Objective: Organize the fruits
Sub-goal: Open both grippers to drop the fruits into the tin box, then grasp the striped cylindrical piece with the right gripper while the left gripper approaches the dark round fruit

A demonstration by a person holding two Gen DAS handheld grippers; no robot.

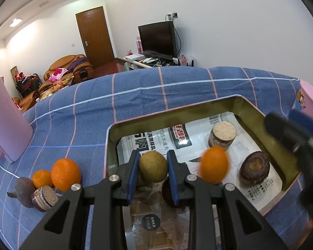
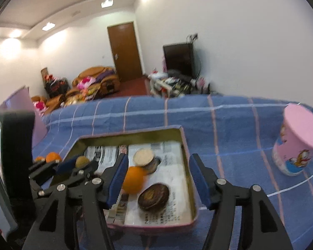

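Note:
A pink-rimmed metal tray [image 1: 173, 109] lined with newspaper lies on the blue checked cloth. My left gripper [image 1: 153, 171] is shut on a greenish-brown round fruit [image 1: 153, 166] above the tray's near left part. A blurred orange [image 1: 214, 165] is in the tray or just above it; I cannot tell which. It also shows in the right wrist view [image 2: 133, 179]. My right gripper [image 2: 158, 180] is open and empty over the tray [image 2: 135, 136]. A dark brown fruit [image 2: 153, 196] and a round jar [image 2: 144, 158] sit in the tray.
Two oranges [image 1: 65, 174] and brown items [image 1: 34, 194] lie on the cloth left of the tray. A pink box [image 1: 6, 120] stands at far left. A pink cartoon cup [image 2: 296, 143] stands at right. The cloth's far edge drops off to the room.

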